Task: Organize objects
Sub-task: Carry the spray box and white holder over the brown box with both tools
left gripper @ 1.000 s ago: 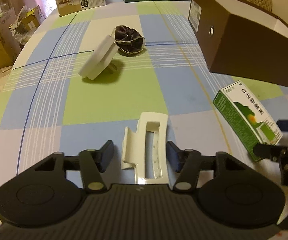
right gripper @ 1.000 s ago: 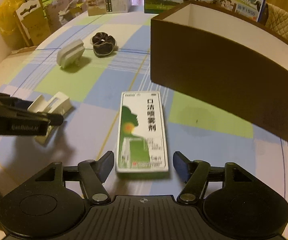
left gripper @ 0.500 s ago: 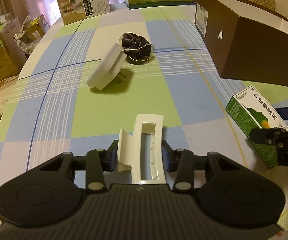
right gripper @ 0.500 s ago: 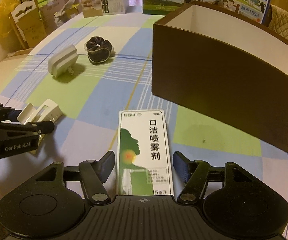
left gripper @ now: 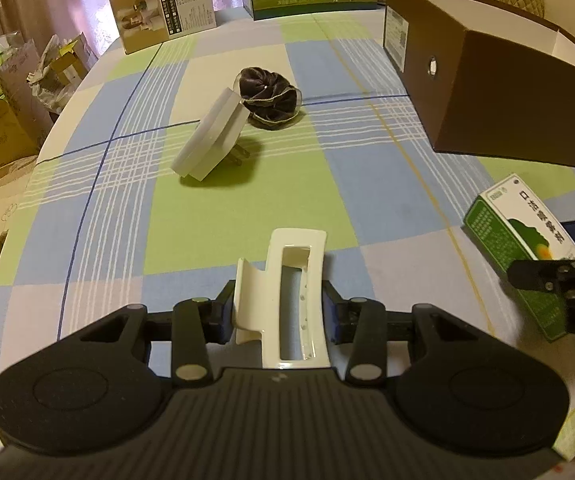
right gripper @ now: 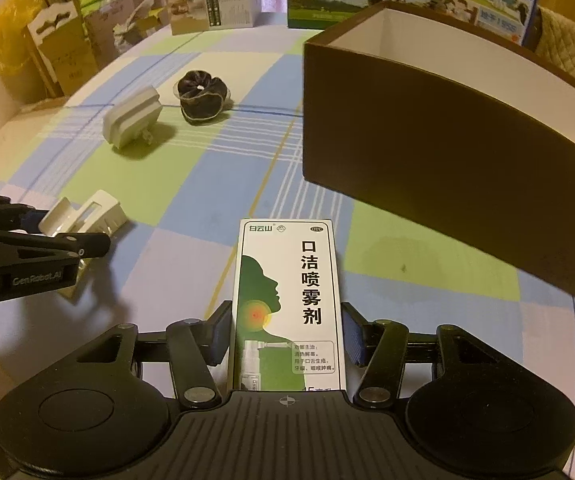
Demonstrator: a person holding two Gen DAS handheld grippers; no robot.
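While both tools are at their pick-ups, the items read from left to right as follows.

Wall plug point(left gripper: 211, 140): lies tilted on its prongs on the checked tablecloth point(left gripper: 99, 208), far left, touching nothing but the cloth; untouched.
Dark scrunchie point(left gripper: 270, 97): just beside the plug, behind it; also waiting.
Left gripper point(left gripper: 278, 310): fingers drawn in against both sides of the white hair claw point(left gripper: 283, 300), which sits between the pads; it looks pinched, though whether it has left the cloth I cannot tell.
Advice, left: the claw is hollow, glossy plastic, so squeeze only enough to stop slip and lift straight up before swinging towards the box.
Right gripper point(right gripper: 285, 334): pads close on either long edge of the green-and-white spray carton point(right gripper: 287, 304); contact on the right pad is unclear, so grip cannot be confirmed.
Advice, right: finish closing squarely on the long edges, low on the carton, to keep it from twisting.
Brown box point(right gripper: 447, 148): open-topped, far right, apparently empty; likely the destination, and its wall is tall, so carry each item above the rim.
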